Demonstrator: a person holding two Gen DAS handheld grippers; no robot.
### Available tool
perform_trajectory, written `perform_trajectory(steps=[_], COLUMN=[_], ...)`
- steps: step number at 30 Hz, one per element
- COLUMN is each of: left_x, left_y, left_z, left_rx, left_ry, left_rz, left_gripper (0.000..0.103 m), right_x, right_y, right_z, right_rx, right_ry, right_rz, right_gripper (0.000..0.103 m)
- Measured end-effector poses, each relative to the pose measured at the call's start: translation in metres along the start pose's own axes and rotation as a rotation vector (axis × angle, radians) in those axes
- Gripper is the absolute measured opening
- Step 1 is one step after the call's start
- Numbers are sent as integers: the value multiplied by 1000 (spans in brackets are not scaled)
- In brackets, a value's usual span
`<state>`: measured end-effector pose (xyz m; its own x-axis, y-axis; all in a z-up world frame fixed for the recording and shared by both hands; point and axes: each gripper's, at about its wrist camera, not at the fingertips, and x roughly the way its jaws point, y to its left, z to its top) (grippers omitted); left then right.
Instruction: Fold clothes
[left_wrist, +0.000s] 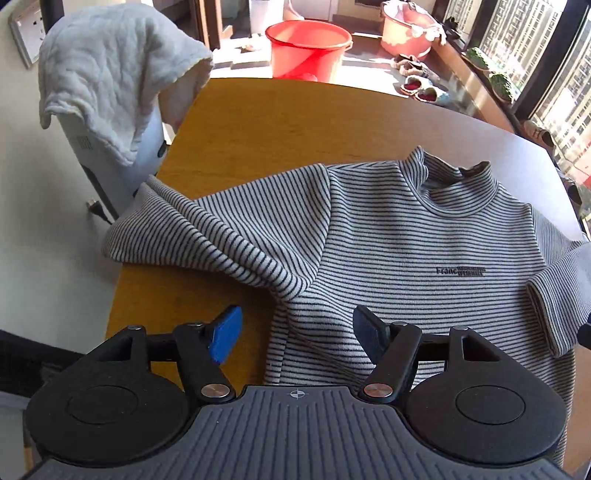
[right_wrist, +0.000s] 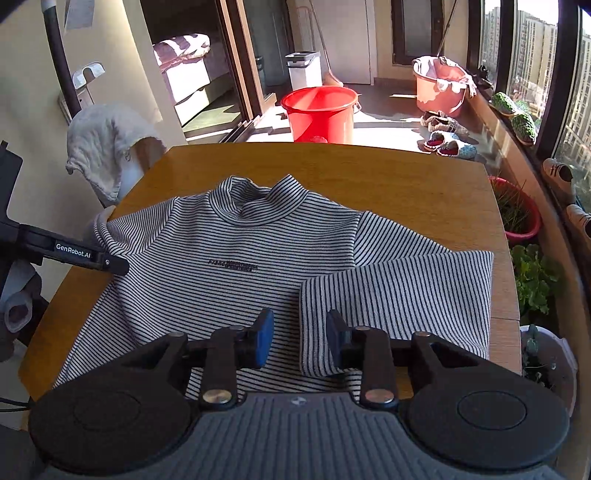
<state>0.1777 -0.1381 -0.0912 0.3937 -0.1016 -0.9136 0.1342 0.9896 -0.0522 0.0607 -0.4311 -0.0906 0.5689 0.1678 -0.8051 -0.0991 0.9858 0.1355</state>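
A grey shirt with thin black stripes (left_wrist: 406, 251) (right_wrist: 221, 258) lies front up on the wooden table (left_wrist: 258, 122) (right_wrist: 406, 184), collar at the far side. Its left sleeve (left_wrist: 192, 229) spreads out over the table's left edge. The right sleeve (right_wrist: 399, 295) lies flat, angled toward the near hem. My left gripper (left_wrist: 297, 332) hangs open over the shirt's left side seam below the armpit, pads apart and touching nothing. My right gripper (right_wrist: 300, 338) stands partly open over the right sleeve's cuff edge, with no cloth pinched. The left tool's black body (right_wrist: 88, 256) shows at the shirt's left shoulder.
A white towel (left_wrist: 110, 81) (right_wrist: 107, 147) drapes a white appliance just left of the table. On the sunlit floor beyond stand a red bucket (right_wrist: 319, 114), a pink basin (right_wrist: 441, 88) and slippers (right_wrist: 448, 146). Potted plants (right_wrist: 532, 273) crowd the right edge by the window.
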Motion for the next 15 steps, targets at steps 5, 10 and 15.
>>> perform_trajectory(steps=[5, 10, 15], left_x=[17, 37, 55], left_y=[-7, -26, -41], left_z=[9, 36, 69], left_rx=[18, 75, 83], left_ry=[21, -9, -56], left_rz=[-15, -22, -28], left_gripper=[59, 58, 61], right_x=[37, 60, 84], right_y=[21, 10, -6], right_z=[-15, -1, 30], right_rx=[-56, -42, -124], right_ry=[64, 40, -5], right_rz=[-23, -65, -106], right_gripper=[33, 31, 31])
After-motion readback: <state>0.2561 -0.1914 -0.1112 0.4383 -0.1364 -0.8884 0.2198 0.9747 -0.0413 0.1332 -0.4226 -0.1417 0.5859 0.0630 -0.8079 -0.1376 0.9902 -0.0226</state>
